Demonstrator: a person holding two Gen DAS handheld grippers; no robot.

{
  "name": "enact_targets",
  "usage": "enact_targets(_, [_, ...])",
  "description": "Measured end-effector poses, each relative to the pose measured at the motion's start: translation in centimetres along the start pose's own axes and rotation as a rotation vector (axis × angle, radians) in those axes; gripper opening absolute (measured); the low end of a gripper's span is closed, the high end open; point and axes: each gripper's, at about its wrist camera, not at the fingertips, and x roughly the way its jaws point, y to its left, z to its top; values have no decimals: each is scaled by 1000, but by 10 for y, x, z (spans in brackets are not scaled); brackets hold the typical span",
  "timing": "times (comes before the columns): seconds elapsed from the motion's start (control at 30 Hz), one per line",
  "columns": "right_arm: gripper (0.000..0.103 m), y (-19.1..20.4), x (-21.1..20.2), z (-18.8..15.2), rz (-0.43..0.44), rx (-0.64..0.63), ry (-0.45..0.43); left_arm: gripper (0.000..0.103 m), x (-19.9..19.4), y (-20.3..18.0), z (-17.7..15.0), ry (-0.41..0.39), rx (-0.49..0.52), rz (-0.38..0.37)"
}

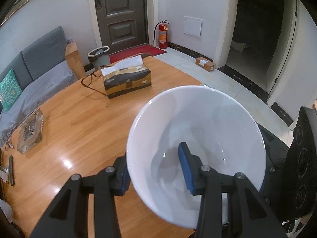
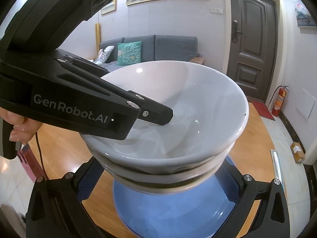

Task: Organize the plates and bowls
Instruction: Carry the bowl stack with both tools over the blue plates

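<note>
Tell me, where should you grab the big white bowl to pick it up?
By its rim. The white bowl is too wide to span but has a thin, flaring wall, so come from above at the near edge, one finger inside, the other outside. The left tool grips it that way now.

White bowl (image 2: 178, 109), glossy & empty, sits nested atop a 2nd white bowl (image 2: 168, 180), tilted a bit, both above a blue plate (image 2: 178, 214) that lies flat on the wooden table (image 1: 79, 119).
</note>
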Motion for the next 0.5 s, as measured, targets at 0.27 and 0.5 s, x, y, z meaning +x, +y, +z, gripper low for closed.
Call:
enact_targets(0.27, [101,-13,-1,-7,-6,21,17,40,15,-13,5,21,11,-10])
enact_targets(0.5, [101,-21,4,-13,-10,32,39,40,32,-20,8,40,10,-23])
